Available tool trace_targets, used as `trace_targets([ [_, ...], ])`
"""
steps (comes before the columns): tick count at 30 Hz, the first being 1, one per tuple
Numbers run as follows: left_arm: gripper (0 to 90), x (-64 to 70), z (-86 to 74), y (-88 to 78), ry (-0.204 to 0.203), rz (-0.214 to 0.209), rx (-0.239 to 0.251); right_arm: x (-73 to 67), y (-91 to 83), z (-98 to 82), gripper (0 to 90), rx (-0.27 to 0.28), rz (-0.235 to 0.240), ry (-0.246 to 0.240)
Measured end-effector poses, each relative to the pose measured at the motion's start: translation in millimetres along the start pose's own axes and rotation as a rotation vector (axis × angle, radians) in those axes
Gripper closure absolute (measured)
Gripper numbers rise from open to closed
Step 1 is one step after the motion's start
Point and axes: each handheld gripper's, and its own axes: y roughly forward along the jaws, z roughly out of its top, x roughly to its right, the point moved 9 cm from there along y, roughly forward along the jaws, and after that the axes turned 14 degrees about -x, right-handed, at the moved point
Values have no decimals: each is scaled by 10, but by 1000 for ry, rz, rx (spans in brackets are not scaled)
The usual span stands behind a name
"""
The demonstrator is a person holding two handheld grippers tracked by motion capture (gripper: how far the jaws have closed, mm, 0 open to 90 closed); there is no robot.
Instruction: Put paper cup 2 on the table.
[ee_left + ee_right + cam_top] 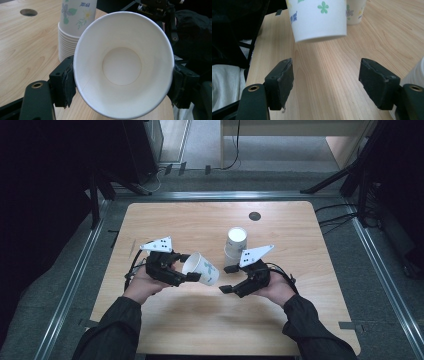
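A white paper cup (202, 268) with a green flower print hangs tilted over the wooden table (165, 220), and my left gripper (192, 267) is shut on it. In the left gripper view the cup (122, 65) turns its empty mouth to the camera, with both pads pressing its rim from the sides around my left gripper (124, 83). A stack of the same cups (235, 244) stands just right of it. My right gripper (227, 279) stands open near the cup's base with nothing in it. In the right gripper view the cup (318, 20) hangs beyond my right gripper (329, 82).
A round hole (254, 216) sits in the table near its far edge. The stack (68, 35) rises behind the held cup in the left gripper view. Another flowered cup (355, 11) stands on the wood farther off. Dark stands and cables ring the table.
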Motion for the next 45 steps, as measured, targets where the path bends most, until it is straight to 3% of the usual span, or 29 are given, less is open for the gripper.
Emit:
trace_targets([
  [6,226,-65,-96,-72,-25,41,-31,-10,-85,-95,286,3,-18,4],
  [13,226,-79,-194,-125,-30,63,-65,18,-160,-253,281,-12,-76,-6],
  [24,228,-177,-400,-220,-44,124,-120,150,-240,-370,281,-1,-122,55],
  [30,228,-233,-526,-304,-51,160,-158,184,-273,-375,274,15,-135,66],
  [36,228,-347,-650,-448,-96,207,-174,199,-338,-430,248,16,-140,62],
  [45,229,-506,-891,-546,-131,258,-269,256,-337,-460,248,10,-148,79],
])
